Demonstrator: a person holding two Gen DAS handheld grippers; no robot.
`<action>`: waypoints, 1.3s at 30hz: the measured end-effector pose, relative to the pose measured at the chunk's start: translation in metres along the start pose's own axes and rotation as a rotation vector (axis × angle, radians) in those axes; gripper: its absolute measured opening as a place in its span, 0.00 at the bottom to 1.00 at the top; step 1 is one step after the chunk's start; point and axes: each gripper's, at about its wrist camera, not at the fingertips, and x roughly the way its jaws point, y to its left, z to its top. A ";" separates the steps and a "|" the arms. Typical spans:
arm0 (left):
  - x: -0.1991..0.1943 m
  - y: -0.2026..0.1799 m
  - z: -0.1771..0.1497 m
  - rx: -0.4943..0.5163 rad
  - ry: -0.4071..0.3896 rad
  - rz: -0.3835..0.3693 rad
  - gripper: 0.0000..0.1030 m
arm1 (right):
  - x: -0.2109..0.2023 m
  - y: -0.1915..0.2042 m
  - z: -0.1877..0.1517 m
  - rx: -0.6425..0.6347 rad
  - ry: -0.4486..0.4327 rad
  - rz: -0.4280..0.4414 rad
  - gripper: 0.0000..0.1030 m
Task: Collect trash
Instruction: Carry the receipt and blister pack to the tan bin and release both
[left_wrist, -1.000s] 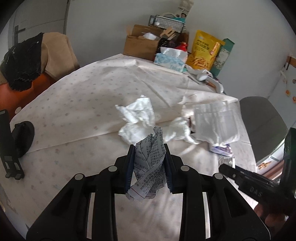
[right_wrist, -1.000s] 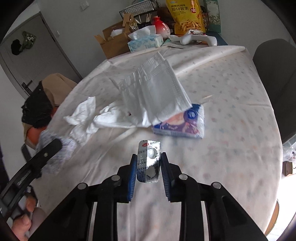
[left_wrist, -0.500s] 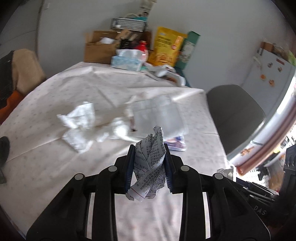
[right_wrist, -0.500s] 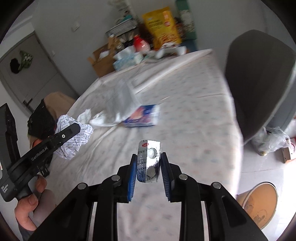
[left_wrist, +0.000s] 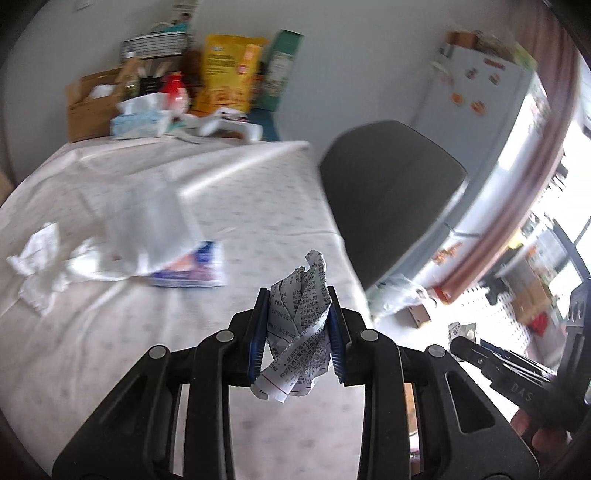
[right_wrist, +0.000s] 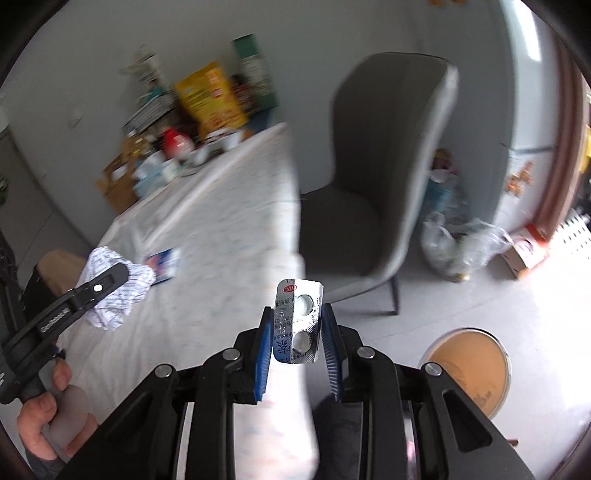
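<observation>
L gripper (left_wrist: 297, 334) clamped on crumpled printed paper (left_wrist: 299, 328), wad btwn blue pads, sticking up past tips, above table (left_wrist: 240, 206) edge. R gripper (right_wrist: 297, 341) clamped on foil blister pack (right_wrist: 297, 321), upright btwn pads, near grey chair (right_wrist: 384, 155).

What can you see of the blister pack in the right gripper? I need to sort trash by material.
The blister pack is a small silvery foil strip with blue print and a red mark at its top. Two round pockets show, one above the other. It stands roughly upright, clamped at its side edges between the right gripper's blue pads, in the air off the table edge, touching nothing else. It also shows small in the left wrist view.
</observation>
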 end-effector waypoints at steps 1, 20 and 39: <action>0.003 -0.007 0.000 0.014 0.006 -0.012 0.29 | -0.001 -0.009 -0.001 0.016 -0.002 -0.015 0.25; 0.059 -0.154 -0.011 0.272 0.114 -0.220 0.29 | -0.026 -0.153 -0.025 0.250 -0.035 -0.270 0.33; 0.103 -0.248 -0.043 0.426 0.262 -0.327 0.29 | -0.090 -0.237 -0.056 0.369 -0.090 -0.443 0.71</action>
